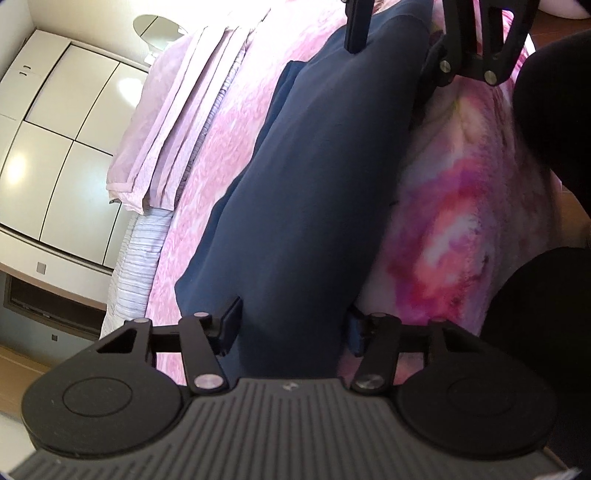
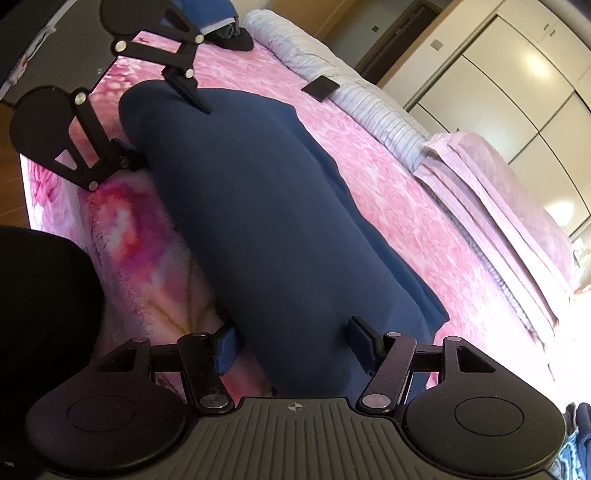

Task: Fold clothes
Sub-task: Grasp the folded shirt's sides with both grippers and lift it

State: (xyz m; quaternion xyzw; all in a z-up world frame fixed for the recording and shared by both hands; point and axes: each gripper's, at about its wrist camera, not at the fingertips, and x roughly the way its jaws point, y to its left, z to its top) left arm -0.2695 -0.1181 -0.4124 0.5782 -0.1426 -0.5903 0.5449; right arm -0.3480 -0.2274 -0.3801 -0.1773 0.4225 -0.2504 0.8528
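A navy garment (image 1: 306, 184) (image 2: 266, 206), folded into a long thick band, lies along the near side of a pink flowered bedspread (image 1: 229, 140) (image 2: 369, 192). My left gripper (image 1: 293, 326) (image 2: 166, 129) is at one end of it, its pads pressing on the cloth from both sides. The right gripper (image 2: 295, 343) (image 1: 391, 55) holds the other end the same way, and the cloth fills the gap between its fingers. Between the two grippers the band bulges upward. Part of the garment lies flat on the bed beyond the far edge of the fold.
Folded pink bedding (image 1: 173, 122) (image 2: 491, 206) and a striped grey blanket (image 1: 136, 258) (image 2: 369, 99) lie along the bed's far side, with a flat black square (image 2: 320, 88) on the blanket. More clothes (image 2: 221, 22) sit at the bed's end. White wardrobe doors (image 1: 55, 129) (image 2: 517, 74) stand behind. The person's dark clothing (image 1: 554, 110) (image 2: 44, 295) is close by.
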